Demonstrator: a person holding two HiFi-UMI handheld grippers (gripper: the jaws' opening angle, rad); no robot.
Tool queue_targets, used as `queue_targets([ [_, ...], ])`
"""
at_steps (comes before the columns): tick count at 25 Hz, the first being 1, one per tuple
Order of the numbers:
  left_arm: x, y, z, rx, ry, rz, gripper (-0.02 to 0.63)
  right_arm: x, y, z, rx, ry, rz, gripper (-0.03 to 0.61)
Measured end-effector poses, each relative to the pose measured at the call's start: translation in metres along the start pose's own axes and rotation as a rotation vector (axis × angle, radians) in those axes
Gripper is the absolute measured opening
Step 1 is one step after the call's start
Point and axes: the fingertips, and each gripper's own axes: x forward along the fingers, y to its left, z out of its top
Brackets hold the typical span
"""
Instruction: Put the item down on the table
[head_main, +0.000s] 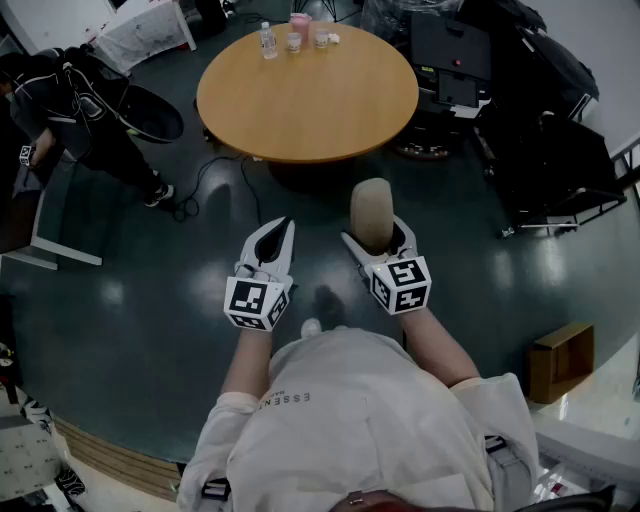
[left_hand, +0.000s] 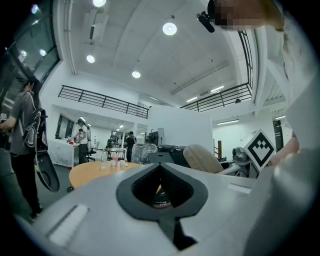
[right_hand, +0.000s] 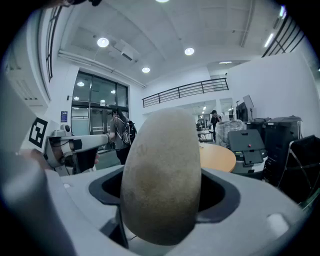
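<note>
The left claw (head_main: 280, 228) is pinched together with nothing in it. Just beside it, the right claw (head_main: 376, 234) clamps the lower part of a beige oval item (head_main: 372, 205), which stands tall out of the jaws.

The item hangs over the dark floor (head_main: 140, 300), short of the round wooden worktop (head_main: 310, 100), so letting go here would drop it. Its rounded sides could also slip or tip in the grip.

A cable (head_main: 215, 170) trails on the floor by the worktop. A bottle (head_main: 267, 40) and a pink cup (head_main: 300, 25) stand at the far edge. A person (head_main: 70, 100) stands off to the left, and there's black equipment (head_main: 450, 60) to the right.
</note>
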Motion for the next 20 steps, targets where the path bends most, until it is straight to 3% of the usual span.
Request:
queue_targets([
  [20, 0.002, 0.02, -0.002, -0.01, 0.007, 0.0, 0.017, 0.014, -0.005, 0.001, 0.074, 0.014, -0.017, 0.385],
])
